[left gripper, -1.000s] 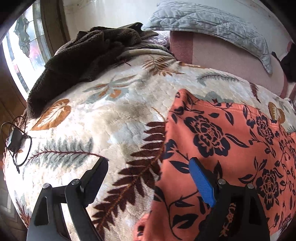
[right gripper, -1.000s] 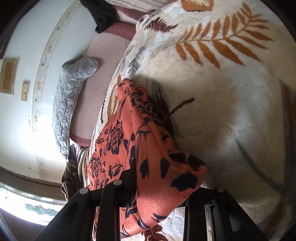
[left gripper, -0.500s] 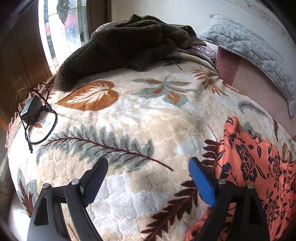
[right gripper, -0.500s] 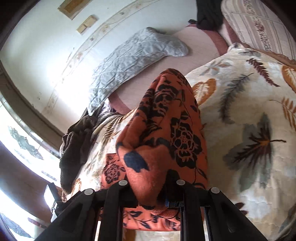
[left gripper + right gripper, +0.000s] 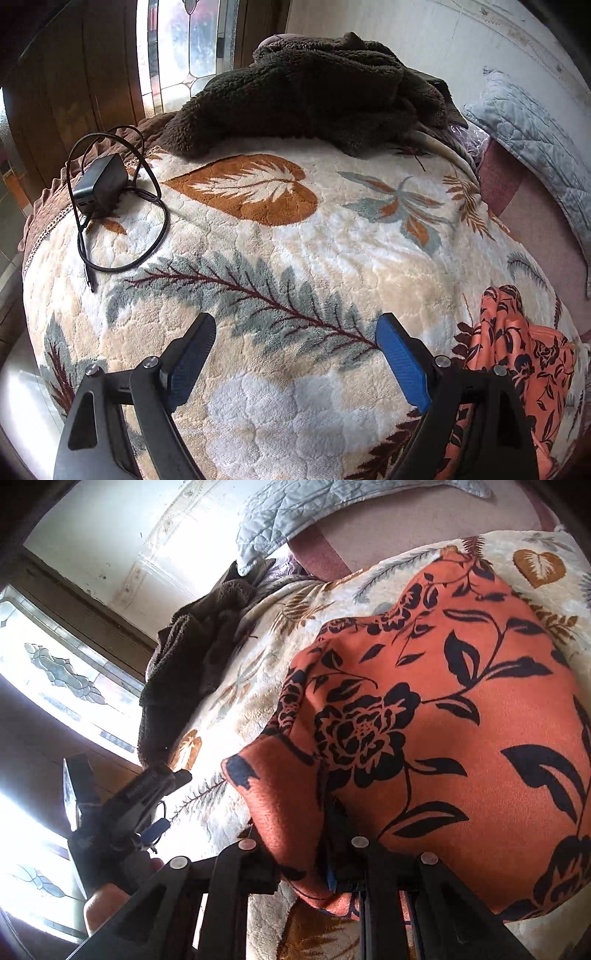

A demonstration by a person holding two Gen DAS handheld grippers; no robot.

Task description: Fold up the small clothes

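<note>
1. The leaf-print blanket [image 5: 295,236] fills my left view; a brown fleece heap [image 5: 310,92] lies at twelve o'clock.
2. The orange floral garment [image 5: 443,709] covers most of my right view and shows at four o'clock in the left one, rumpled on the blanket.
3. My right gripper [image 5: 332,853] has just been closing — its jaws now pinch a fold of the garment's edge.
4. My left gripper [image 5: 295,354] stands wide and empty above bare blanket.
5. A charger and cable [image 5: 99,184] sit at ten o'clock.
6. Risk: one pinched corner only — the free cloth may drag and bunch, or slip out.
</note>
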